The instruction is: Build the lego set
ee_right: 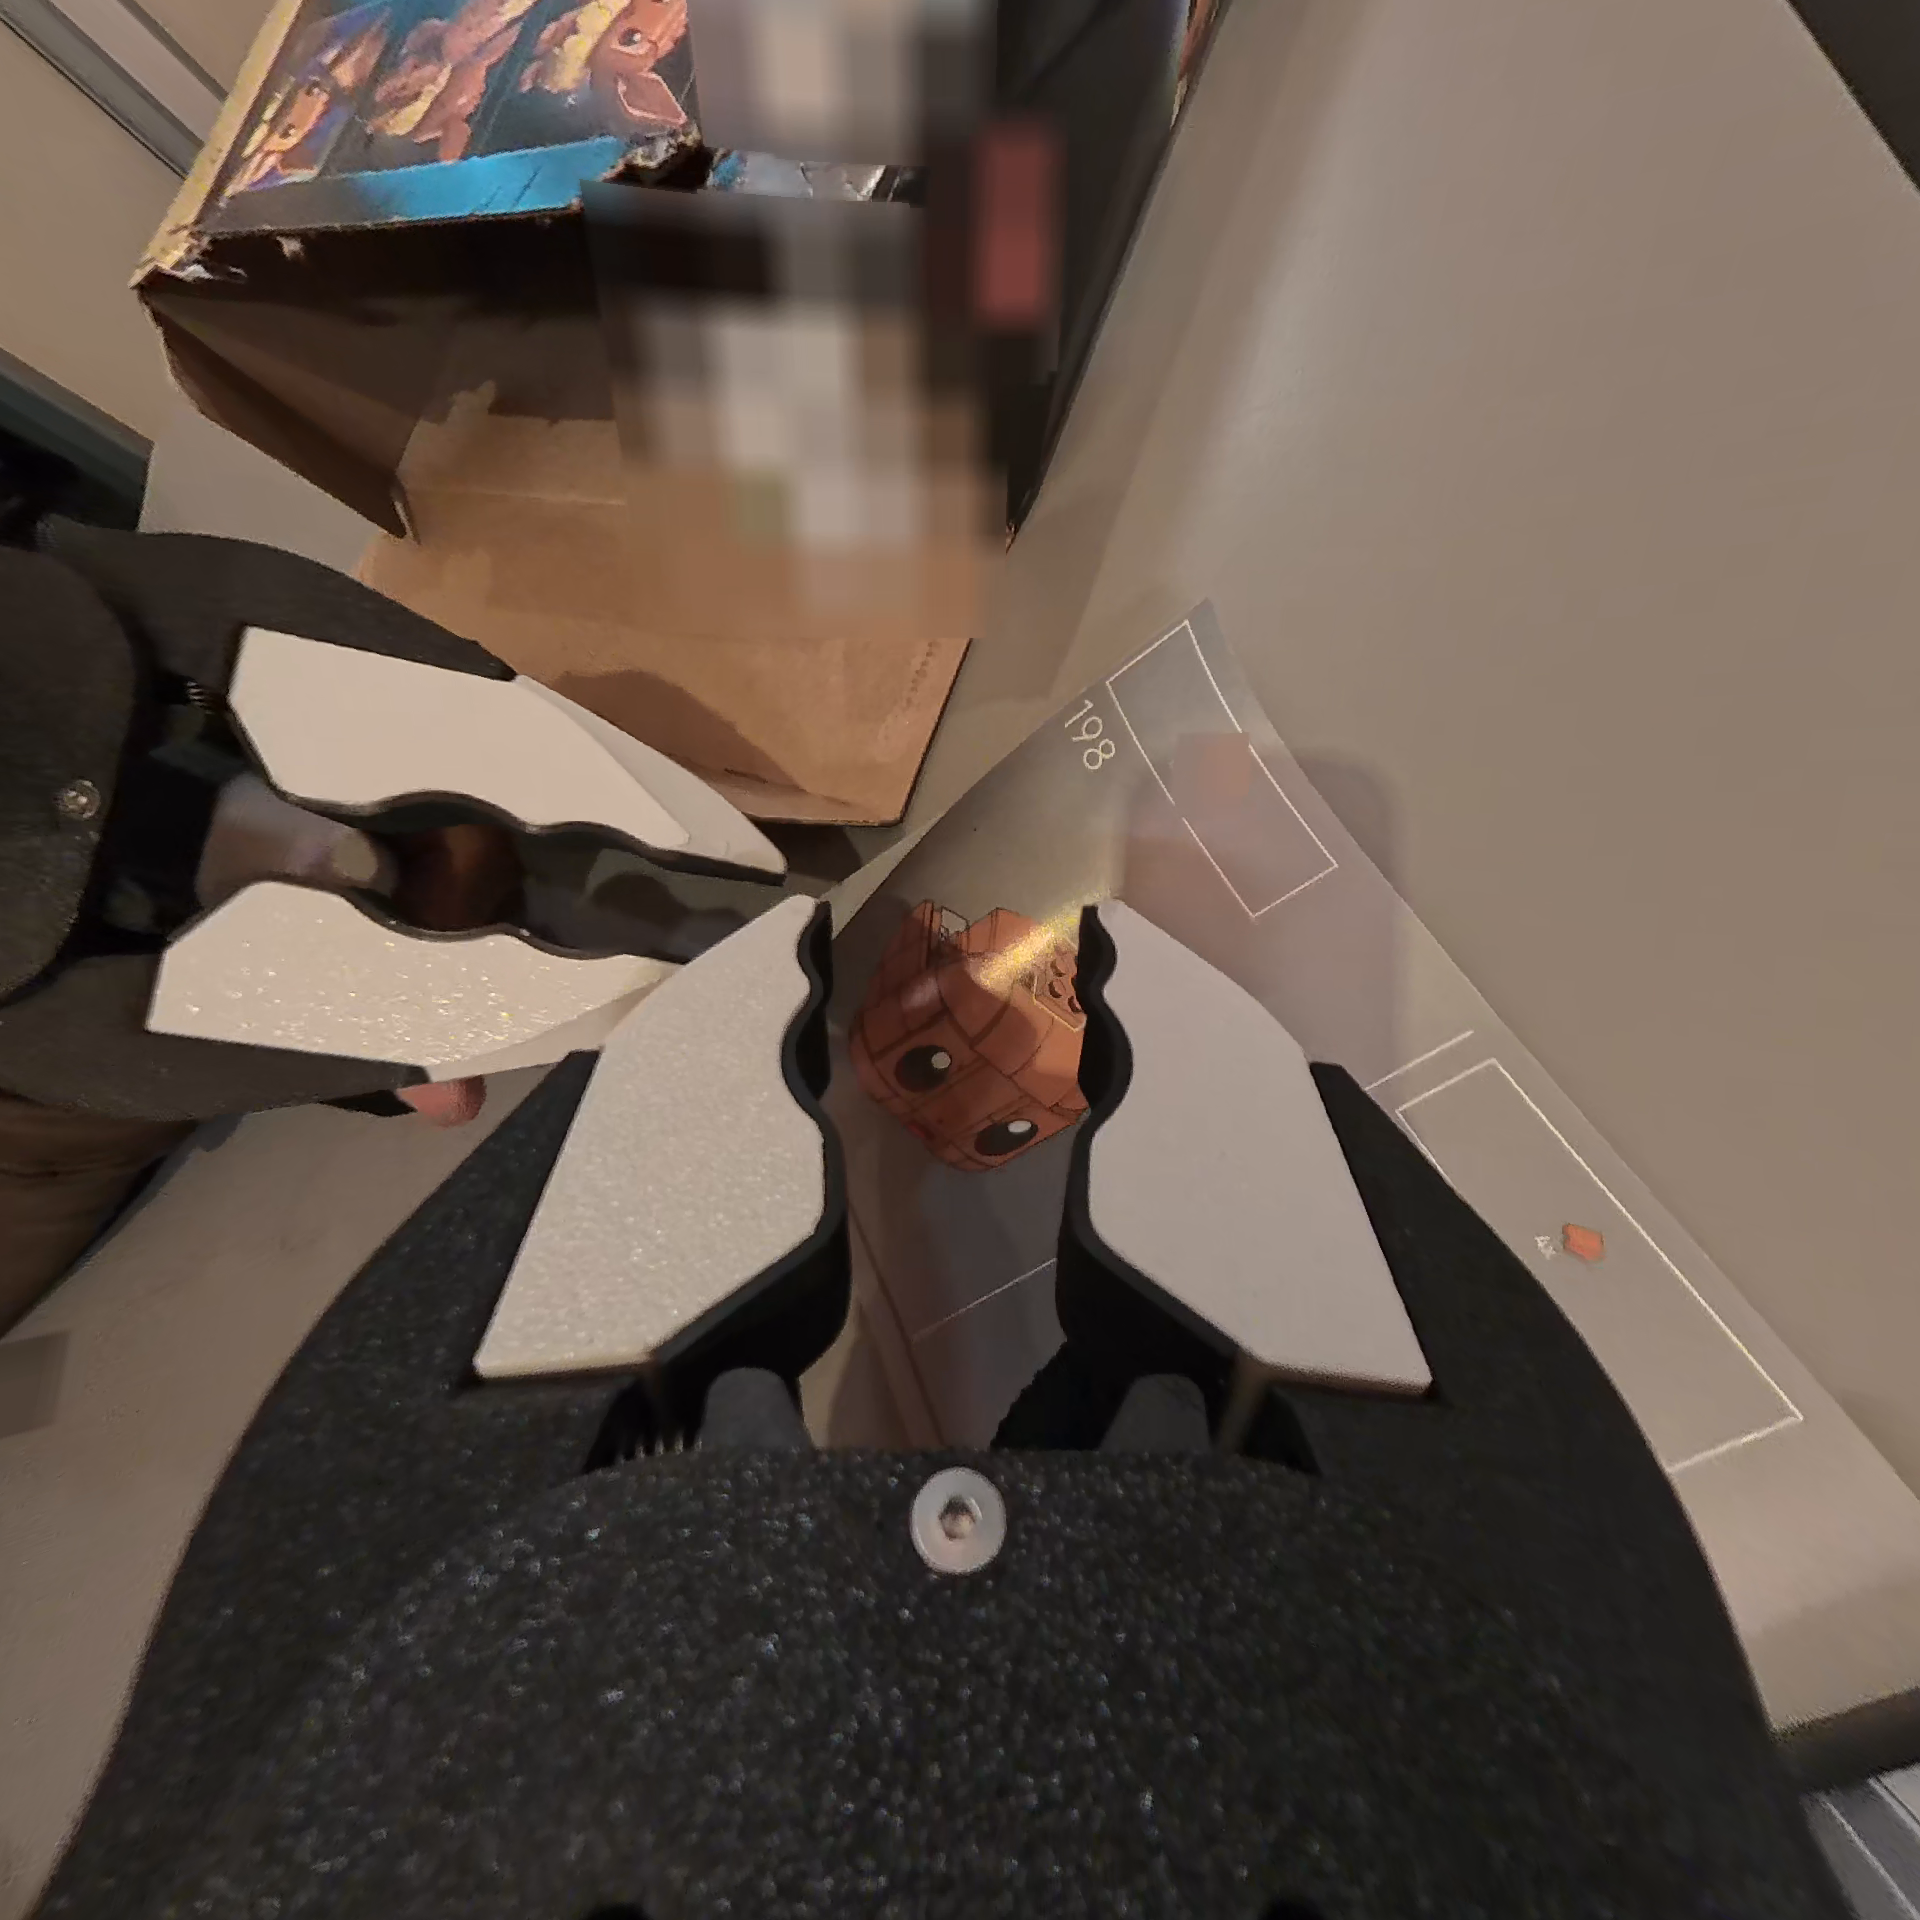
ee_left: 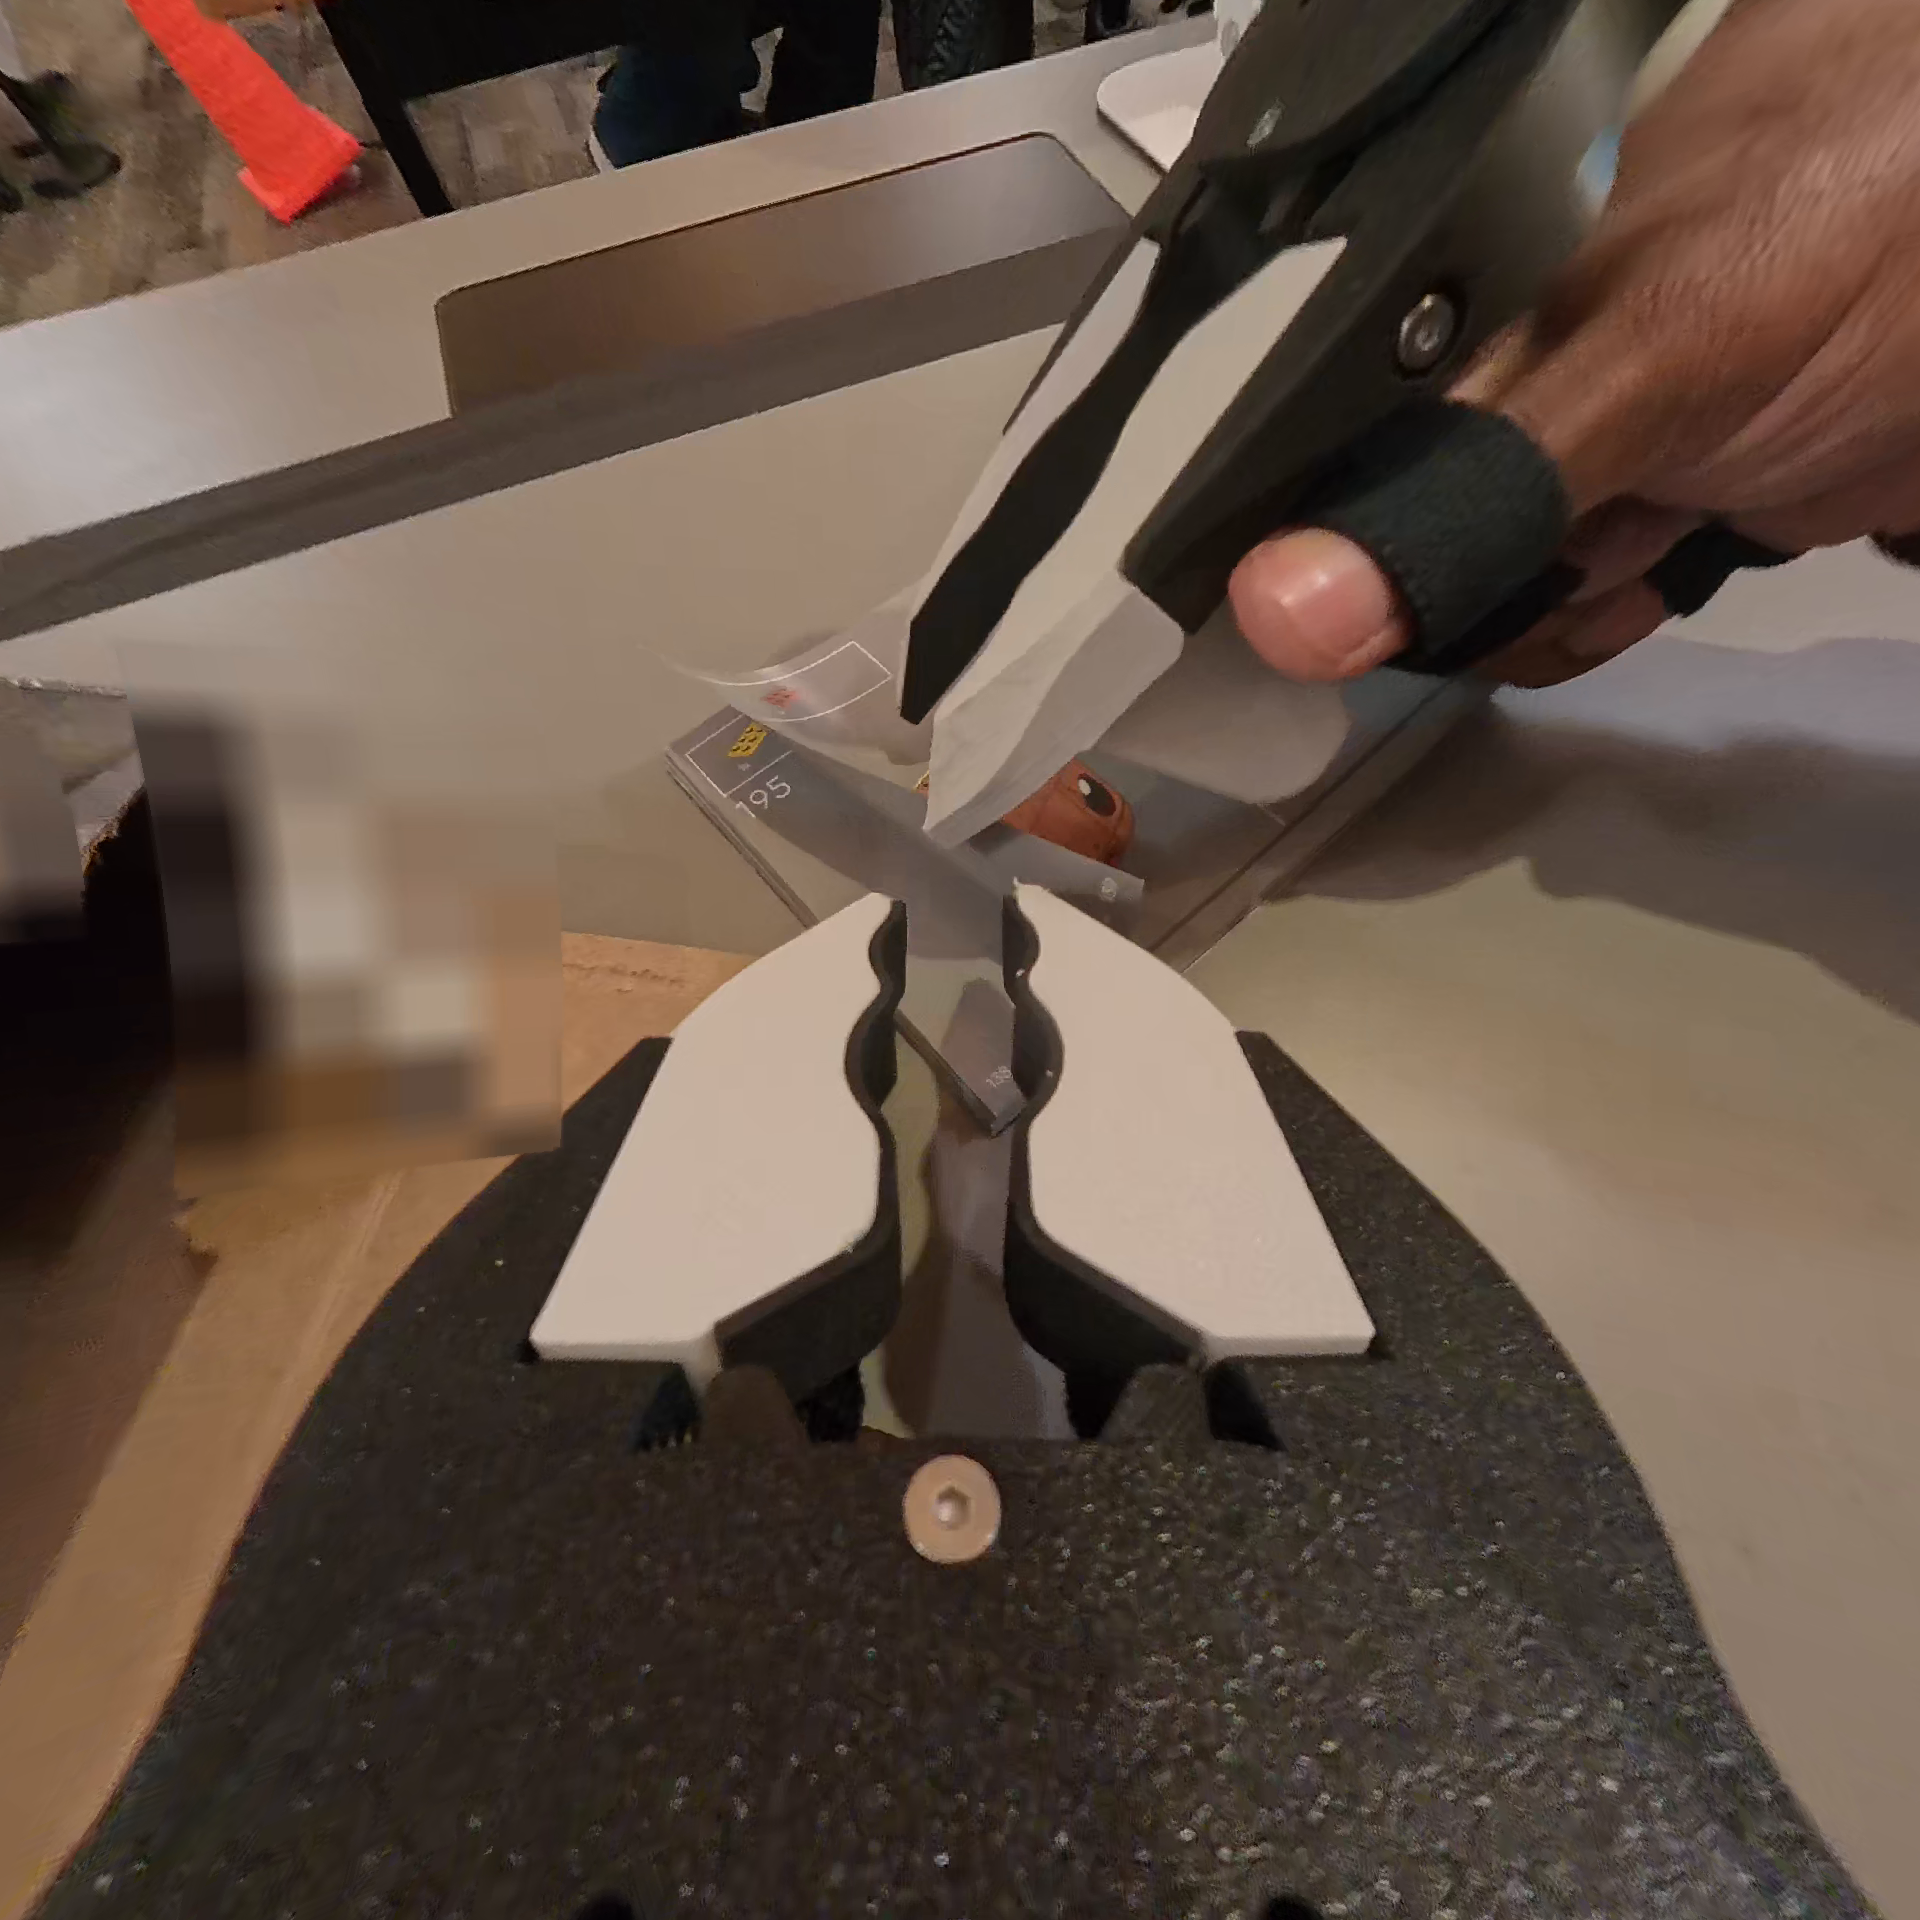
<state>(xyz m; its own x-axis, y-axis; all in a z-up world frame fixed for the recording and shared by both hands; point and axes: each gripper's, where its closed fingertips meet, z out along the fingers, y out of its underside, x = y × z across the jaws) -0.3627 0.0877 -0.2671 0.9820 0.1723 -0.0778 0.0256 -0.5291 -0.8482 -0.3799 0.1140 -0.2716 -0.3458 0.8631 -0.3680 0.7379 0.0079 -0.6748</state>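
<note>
The open instruction booklet (ee_left: 831,831) lies on the grey table, showing a printed brown brick figure (ee_right: 966,1060). My left gripper (ee_left: 954,904) is shut on the booklet's near corner, which runs as a slab between its fingers. It also shows at the left of the right wrist view (ee_right: 727,920). My right gripper (ee_right: 956,914) is open, tips down on the page (ee_right: 1351,987). In the left wrist view it (ee_left: 925,774) comes in from the upper right, with a thin page (ee_left: 800,686) curled up at its tips. No loose bricks are in view.
The torn set box (ee_right: 416,104) and its brown cardboard flap (ee_right: 675,675) lie just beyond the booklet. A hand (ee_left: 1714,312) holds the right gripper. The grey table (ee_left: 1558,1143) reaches right. An orange cone (ee_left: 249,114) and chair legs stand on the floor behind.
</note>
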